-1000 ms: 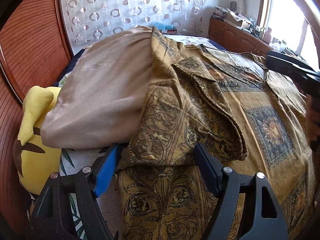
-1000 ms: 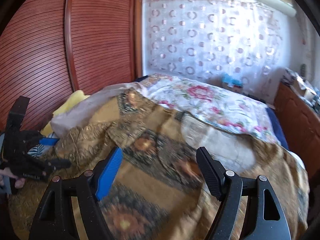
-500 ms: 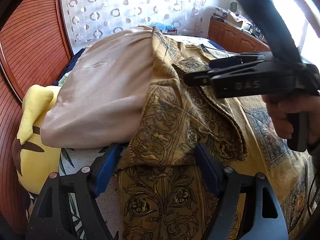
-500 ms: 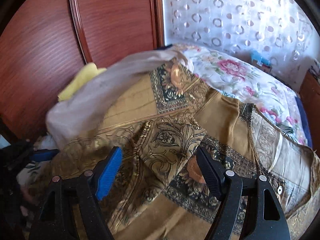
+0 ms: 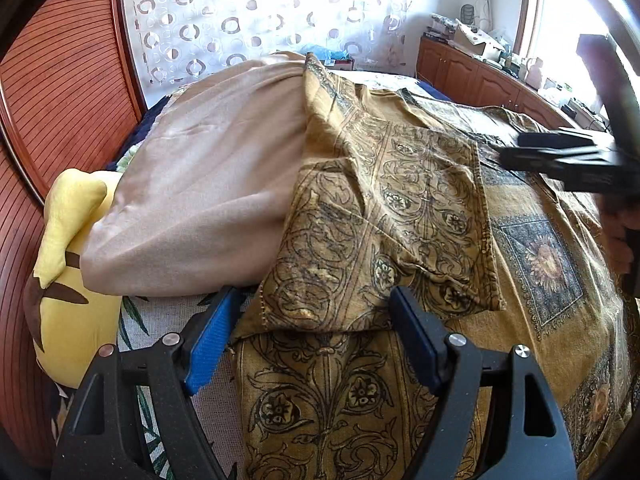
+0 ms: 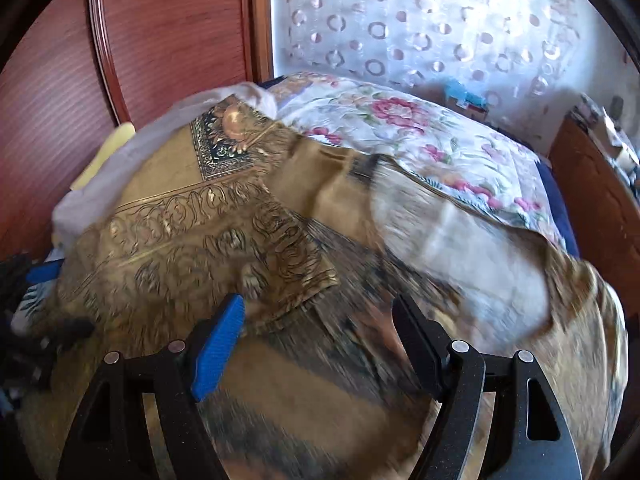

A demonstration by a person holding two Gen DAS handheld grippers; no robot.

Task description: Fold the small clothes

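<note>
We have one sleeve folded over the shirt; most folding remains, with both grippers spread and empty.

The folded sleeve now lies way flatter across the shirt, and the right gripper backs off toward 3 o'clock.
</note>
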